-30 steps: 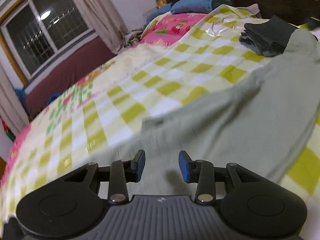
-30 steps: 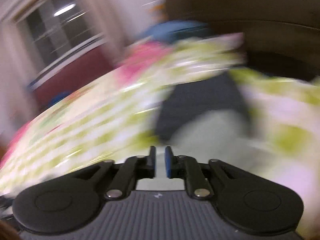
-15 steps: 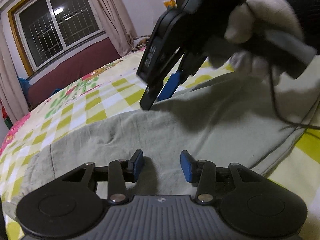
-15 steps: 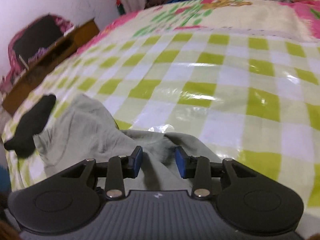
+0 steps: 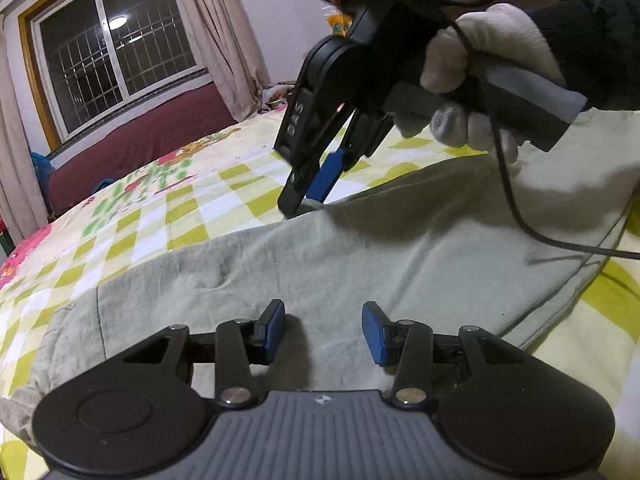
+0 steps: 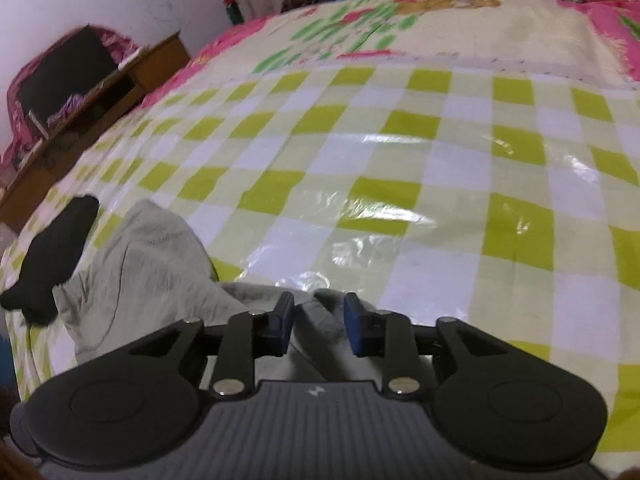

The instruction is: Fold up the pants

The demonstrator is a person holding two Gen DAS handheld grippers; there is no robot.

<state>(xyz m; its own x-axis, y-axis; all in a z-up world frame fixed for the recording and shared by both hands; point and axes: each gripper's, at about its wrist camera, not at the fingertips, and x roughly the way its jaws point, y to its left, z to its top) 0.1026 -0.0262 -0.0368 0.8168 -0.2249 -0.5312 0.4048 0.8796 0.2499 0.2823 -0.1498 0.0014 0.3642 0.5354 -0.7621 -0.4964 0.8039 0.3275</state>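
Grey-green pants (image 5: 360, 248) lie spread across a bed (image 6: 400, 168) covered w/ a glossy yellow-and-white check sheet, floral quilt beyond it. Left wrist view: left gripper (image 5: 324, 330) hovers low over the near part of the pants, blue pads (image 5: 276, 328) well apart, jaws spread, cloth seen under the gap but not pinched.

Across the garment, the right gripper (image 5: 316, 196), held by a white-gloved hand (image 5: 480, 80) w/ a dark sleeve, tilts steeply down at the far edge of the pants; its blue pad tip sits at the fabric's rim where cloth meets sheet. A black cable (image 5: 520, 208) trails from it over the pants.

Right wrist view: right gripper's jaws have just been closing, now part-open, a raised fold of the pants between the pads; can't tell if both pads actually press it. Rest of the pants bunches away to the left, next to a black sock-like item (image 6: 52, 256) near the bed's edge.

Background: barred window (image 5: 116, 56) w/ curtains, dark-red wall panel below; wooden bedside unit (image 6: 92, 120) at left in the right wrist view.
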